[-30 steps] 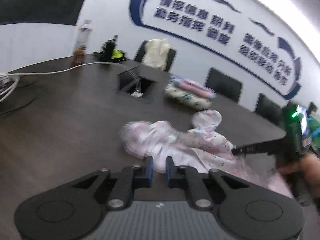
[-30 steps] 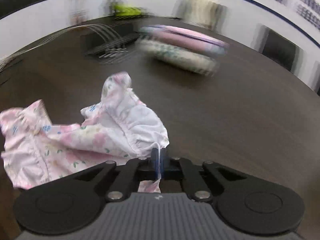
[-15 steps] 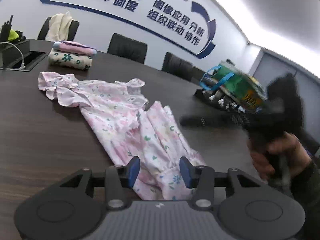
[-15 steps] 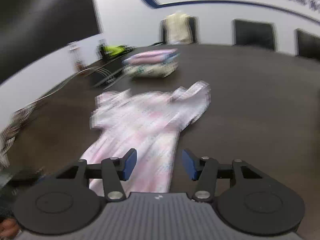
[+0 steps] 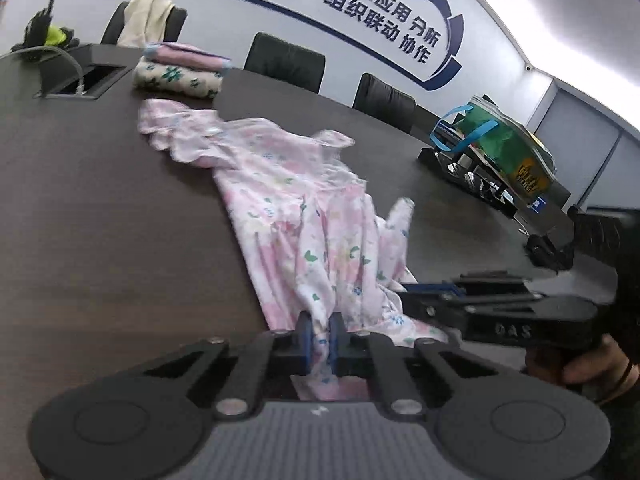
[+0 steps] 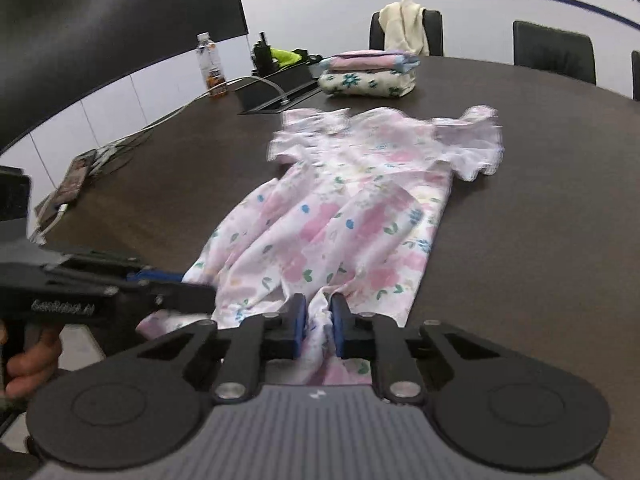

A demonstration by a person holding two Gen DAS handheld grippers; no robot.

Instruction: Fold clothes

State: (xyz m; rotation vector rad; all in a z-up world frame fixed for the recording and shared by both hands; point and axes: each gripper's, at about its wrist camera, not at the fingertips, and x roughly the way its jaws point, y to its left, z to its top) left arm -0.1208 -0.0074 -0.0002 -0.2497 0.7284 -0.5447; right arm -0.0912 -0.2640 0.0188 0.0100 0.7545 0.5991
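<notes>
Dress (image 6: pixel 360 216): a small pink floral one, lying lengthwise on the dark table (image 6: pixel 540 200), bodice and ruffled sleeves at the far end, skirt hem at the near edge by both grippers. The skirt is bunched into soft pleats, not yet spread flat.

It looks thin and light, probably cotton, limp with no stiffness of its own. It should drape and sag from whatever point is lifted, and a pinch on one layer may drag the layer beneath along with it. Nothing here seems fragile or slippery. The hem corners are the sensible places to hold, since pulling them apart would likely flatten the skirt before a fold.

The left gripper (image 5: pixel 319 334) is closing its jaws on the hem, with cloth gathered between the blue pads. The right gripper (image 6: pixel 318 330) is likewise closing on the hem a little to the side, a ridge of fabric standing between its pads. The two grips sit near each other at the same edge. A stack (image 6: pixel 368 72) of folded clothes rests well beyond the collar.
</notes>
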